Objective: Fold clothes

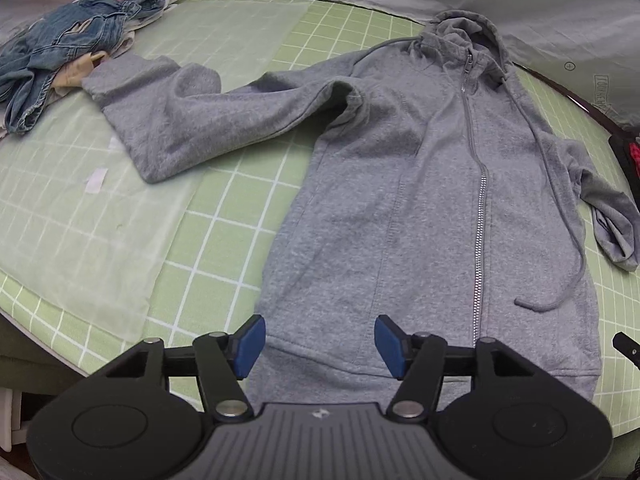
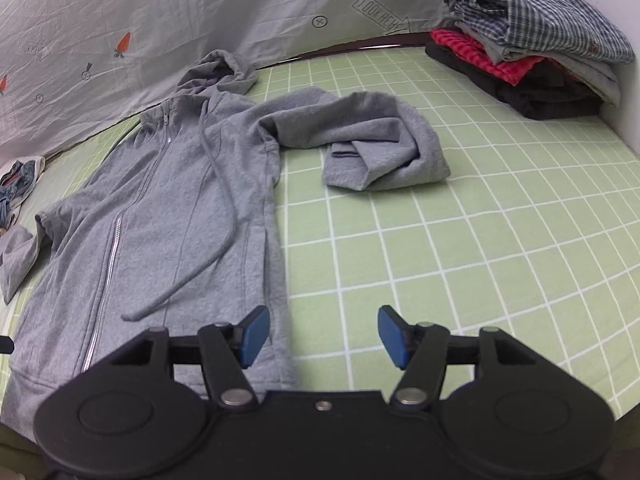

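Note:
A grey zip-up hoodie [image 1: 420, 200] lies face up on the green checked sheet [image 1: 224, 216], hood toward the far side. Its one sleeve [image 1: 172, 116] stretches out to the left. The other sleeve [image 2: 376, 148] is bunched and folded over itself to the right of the body [image 2: 160, 220]. My left gripper [image 1: 320, 340] hovers over the hem, open, with nothing pinched between its blue pads. My right gripper [image 2: 323, 334] hangs open just off the hoodie's right side edge, above bare sheet.
A heap of denim clothes [image 1: 60, 52] lies at the far left. A stack of folded garments [image 2: 532, 52], checked shirt on top, sits at the far right corner. A pale grey printed cloth [image 2: 160, 32] rises along the far edge. A translucent sheet [image 1: 120, 208] lies left of the hoodie.

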`<state>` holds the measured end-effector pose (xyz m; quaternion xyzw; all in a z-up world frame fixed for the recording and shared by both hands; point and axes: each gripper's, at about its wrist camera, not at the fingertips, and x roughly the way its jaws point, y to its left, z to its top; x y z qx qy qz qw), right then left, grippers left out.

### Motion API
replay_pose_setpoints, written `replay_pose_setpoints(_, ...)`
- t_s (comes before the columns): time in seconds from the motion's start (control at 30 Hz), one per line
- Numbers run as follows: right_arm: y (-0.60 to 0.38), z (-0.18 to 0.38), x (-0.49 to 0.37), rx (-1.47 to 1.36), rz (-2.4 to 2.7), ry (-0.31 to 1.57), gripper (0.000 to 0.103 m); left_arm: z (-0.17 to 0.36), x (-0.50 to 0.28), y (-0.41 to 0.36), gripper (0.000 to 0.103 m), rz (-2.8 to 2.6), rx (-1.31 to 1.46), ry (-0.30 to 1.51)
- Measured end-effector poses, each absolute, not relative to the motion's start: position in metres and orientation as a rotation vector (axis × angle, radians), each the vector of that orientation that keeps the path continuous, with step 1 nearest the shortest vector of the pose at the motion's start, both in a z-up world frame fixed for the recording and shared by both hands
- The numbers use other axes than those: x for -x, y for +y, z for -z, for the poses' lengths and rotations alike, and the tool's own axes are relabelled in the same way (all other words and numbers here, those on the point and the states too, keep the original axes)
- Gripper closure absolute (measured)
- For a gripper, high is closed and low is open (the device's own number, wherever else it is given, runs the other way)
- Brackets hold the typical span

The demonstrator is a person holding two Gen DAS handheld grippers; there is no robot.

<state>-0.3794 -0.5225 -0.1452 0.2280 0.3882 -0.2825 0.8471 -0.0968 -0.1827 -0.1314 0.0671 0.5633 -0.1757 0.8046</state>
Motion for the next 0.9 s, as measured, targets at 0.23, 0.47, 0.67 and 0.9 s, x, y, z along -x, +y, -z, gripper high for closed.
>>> replay_pose_setpoints(0.23,-0.560,0.155,0.368,-0.548,0.671,0.790,0.000,0.148,0.081,-0.234,0.029,0.473,-0.256,1.256)
replay_pose_setpoints(0.47,-0.596,0.166,0.348,-0.608,0.738,0.783,0.000,0.167,0.043,-0.263,0.027,0.532,-0.323,1.300)
replay_pose_setpoints(0.67,-0.613,0.172,0.321,-0.557,0.782,0.784,0.000,0.169,0.008,-0.283,0.025,0.528,-0.348,1.283)
replay_pose_setpoints(0.9,-0.629,0.176,0.299,-0.501,0.827,0.819,0.020,0.177,0.000,-0.296,0.016,0.501,-0.357,1.291)
